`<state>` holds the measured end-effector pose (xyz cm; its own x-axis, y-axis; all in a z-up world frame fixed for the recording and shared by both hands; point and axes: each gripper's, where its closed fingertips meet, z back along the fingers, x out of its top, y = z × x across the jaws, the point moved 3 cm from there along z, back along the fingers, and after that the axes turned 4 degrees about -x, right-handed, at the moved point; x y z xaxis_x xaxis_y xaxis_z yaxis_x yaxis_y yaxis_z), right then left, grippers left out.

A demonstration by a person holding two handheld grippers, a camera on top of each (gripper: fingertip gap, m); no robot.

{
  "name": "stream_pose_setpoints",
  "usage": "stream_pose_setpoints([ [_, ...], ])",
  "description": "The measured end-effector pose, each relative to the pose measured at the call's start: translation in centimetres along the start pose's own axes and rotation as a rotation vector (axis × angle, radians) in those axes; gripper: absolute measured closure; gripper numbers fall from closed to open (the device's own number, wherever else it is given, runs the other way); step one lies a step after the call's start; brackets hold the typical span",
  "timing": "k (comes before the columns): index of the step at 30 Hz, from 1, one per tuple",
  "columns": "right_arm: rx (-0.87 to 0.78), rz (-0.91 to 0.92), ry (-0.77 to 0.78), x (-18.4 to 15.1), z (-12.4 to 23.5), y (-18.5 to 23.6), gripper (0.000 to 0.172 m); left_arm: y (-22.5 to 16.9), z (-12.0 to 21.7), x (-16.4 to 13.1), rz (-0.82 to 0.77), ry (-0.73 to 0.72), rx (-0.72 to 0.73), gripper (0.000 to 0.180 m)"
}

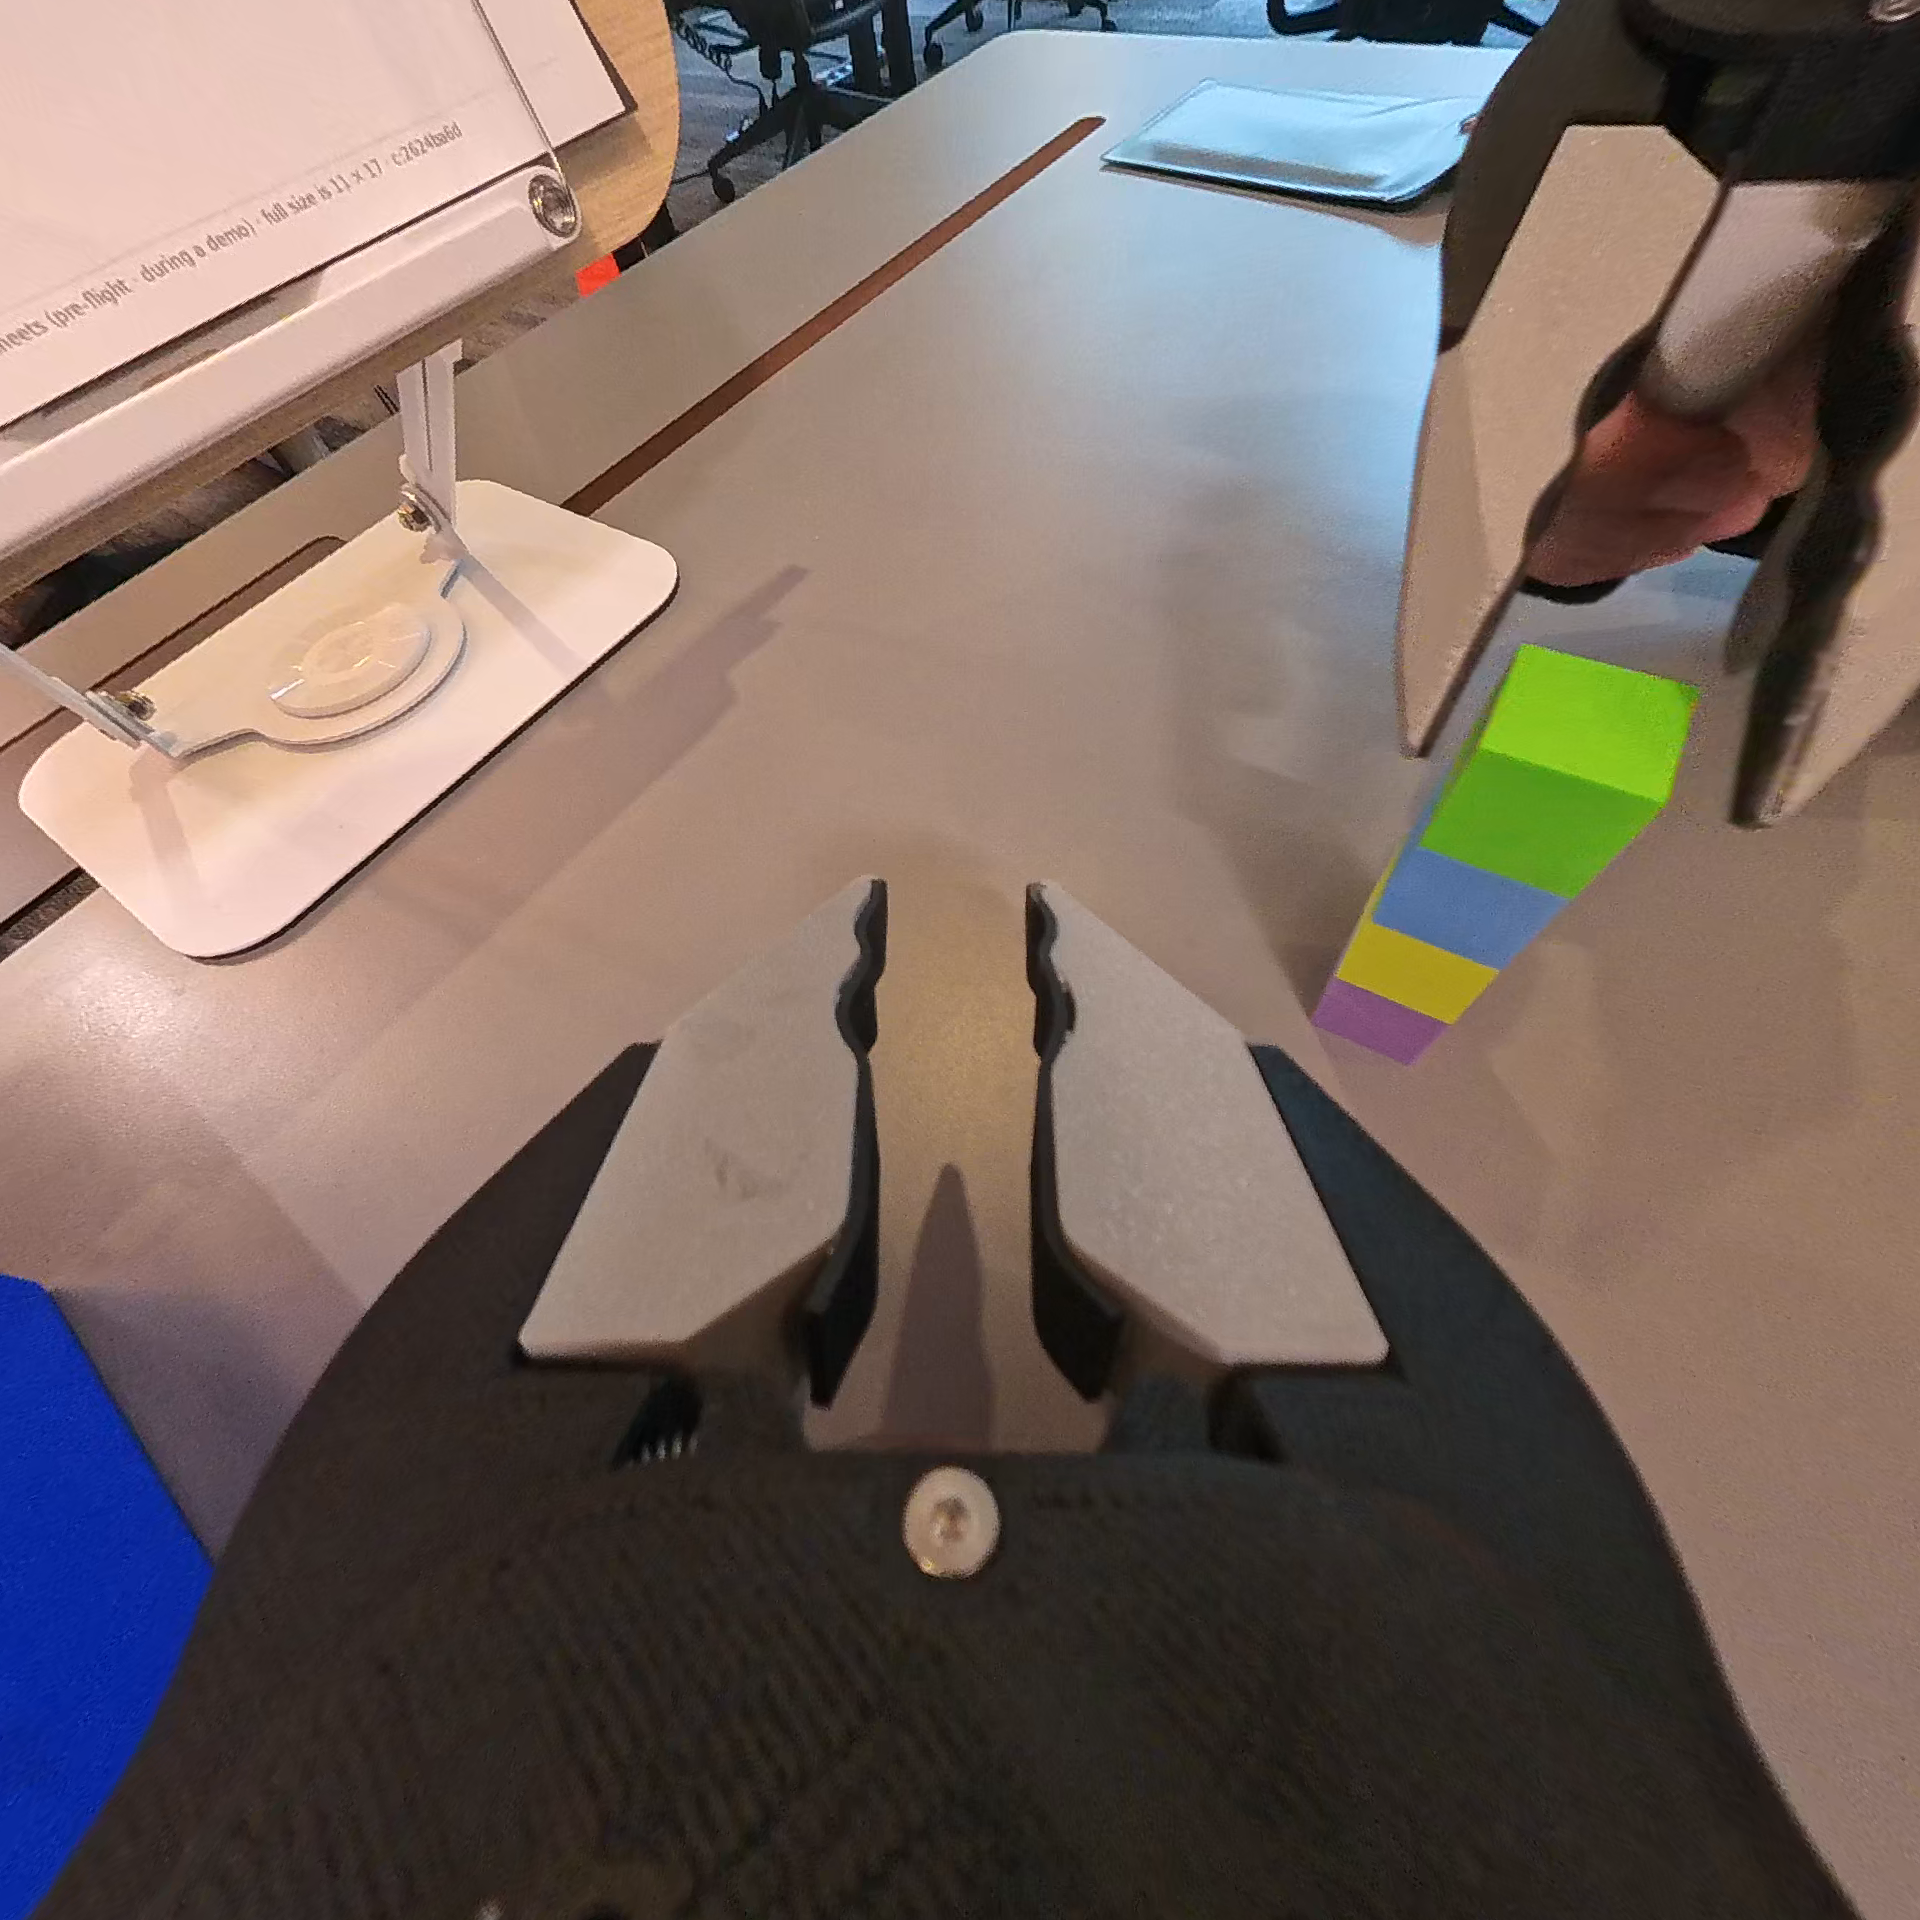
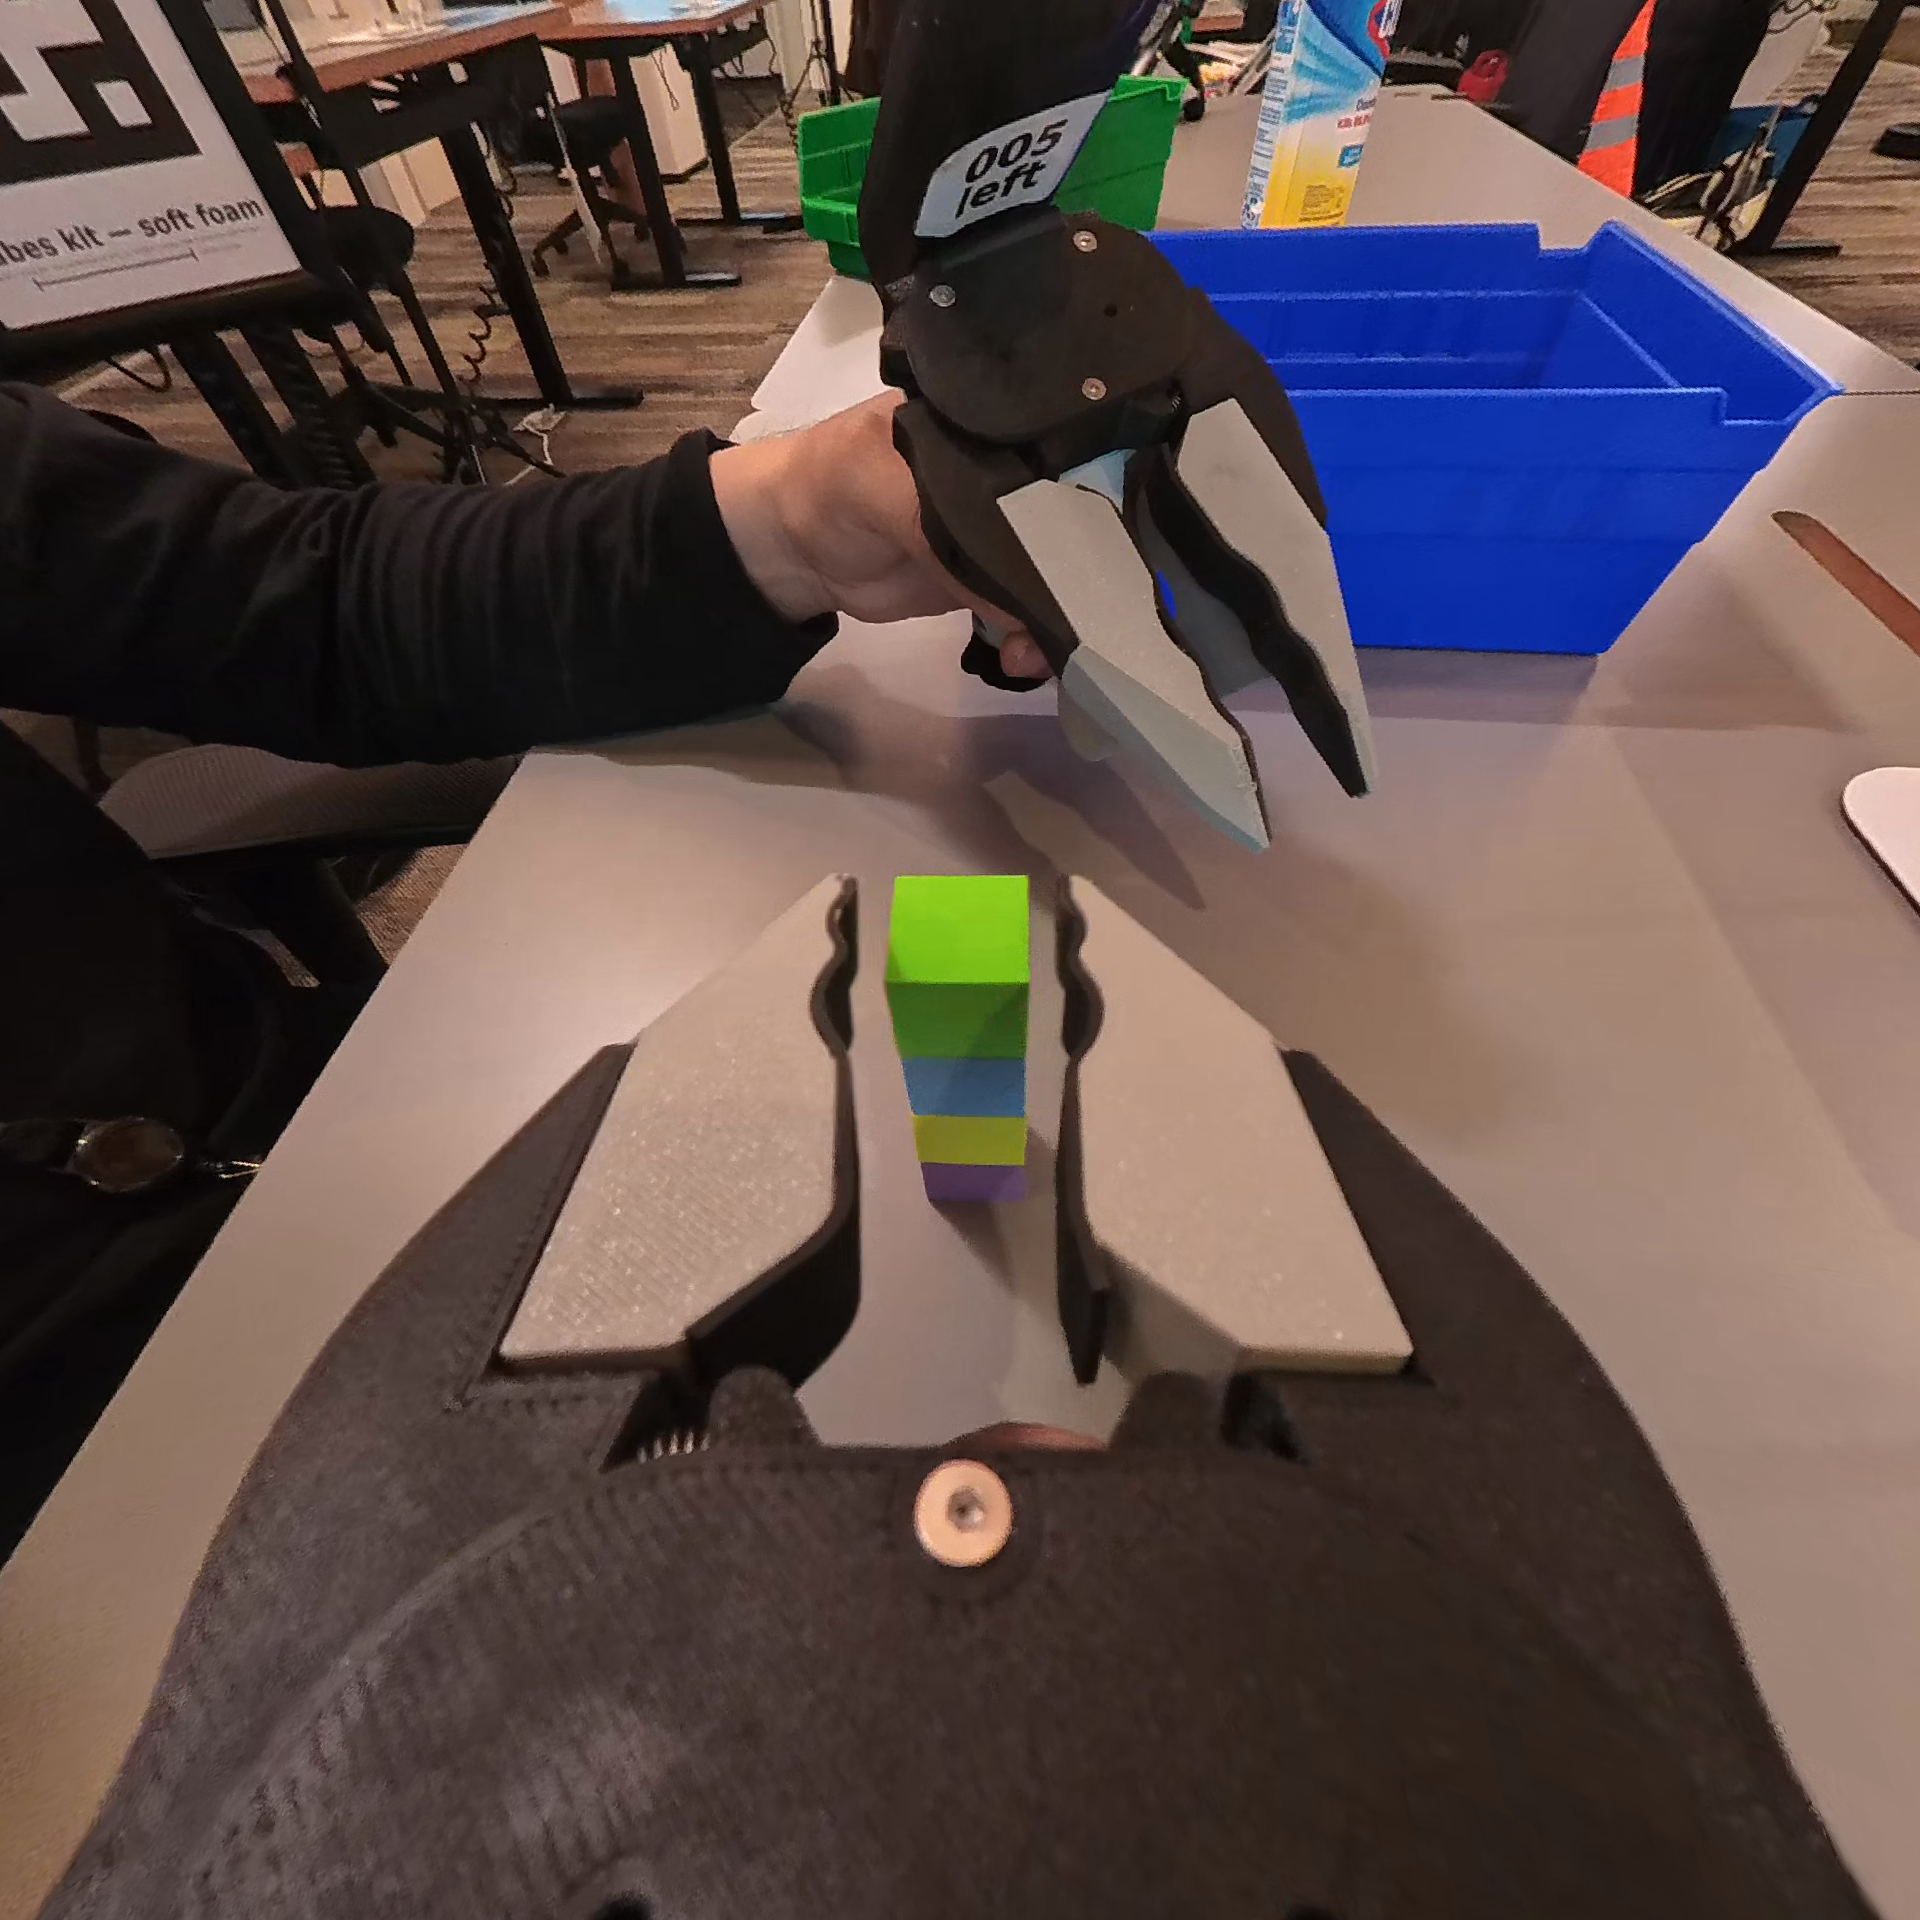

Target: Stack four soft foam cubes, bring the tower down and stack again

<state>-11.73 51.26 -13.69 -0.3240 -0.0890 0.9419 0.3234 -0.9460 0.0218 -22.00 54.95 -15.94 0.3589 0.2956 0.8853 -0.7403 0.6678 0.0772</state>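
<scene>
A white framed sign on a black easel (image 2: 114, 156) stands far left, printed with black lettering and a block pattern. The left gripper (image 2: 1311, 816), bearing a pale lettered tag, hangs with jaws apart on nothing. On the grey surface (image 2: 1507, 1039) stands the tower of four soft foam cubes (image 2: 964, 1039), green over blue, yellow, purple. The right gripper (image 2: 958, 883) straddles its green top, jaws apart, gaps visible either side. A blue plastic bin (image 2: 1507, 436) sits right, with a labelled bottle (image 2: 1314, 114) behind it.
</scene>
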Motion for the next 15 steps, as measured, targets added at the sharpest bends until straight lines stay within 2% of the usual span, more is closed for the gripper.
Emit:
stream_pose_setpoints([
  [4, -0.01, -0.013, -0.012, 0.2, 0.0, -0.2, 0.121, 0.0, 0.0, 0.0, 0.001, -0.001, 0.0, 0.156],
  [10, -0.054, -0.036, -0.144, 2.1, 1.4, -0.9, 0.111, 0.1, 0.1, 0.0, 0.002, -0.003, 0.003, 0.156],
  [13, -0.121, -0.055, -0.289, 4.0, 3.5, -1.9, 0.113, 0.1, 0.1, 0.1, 0.003, -0.005, 0.005, 0.156],
  [15, -0.121, -0.082, -0.4, 5.2, 5.3, -2.3, 0.129, 0.1, 0.1, 0.1, 0.003, -0.005, 0.007, 0.156],
])
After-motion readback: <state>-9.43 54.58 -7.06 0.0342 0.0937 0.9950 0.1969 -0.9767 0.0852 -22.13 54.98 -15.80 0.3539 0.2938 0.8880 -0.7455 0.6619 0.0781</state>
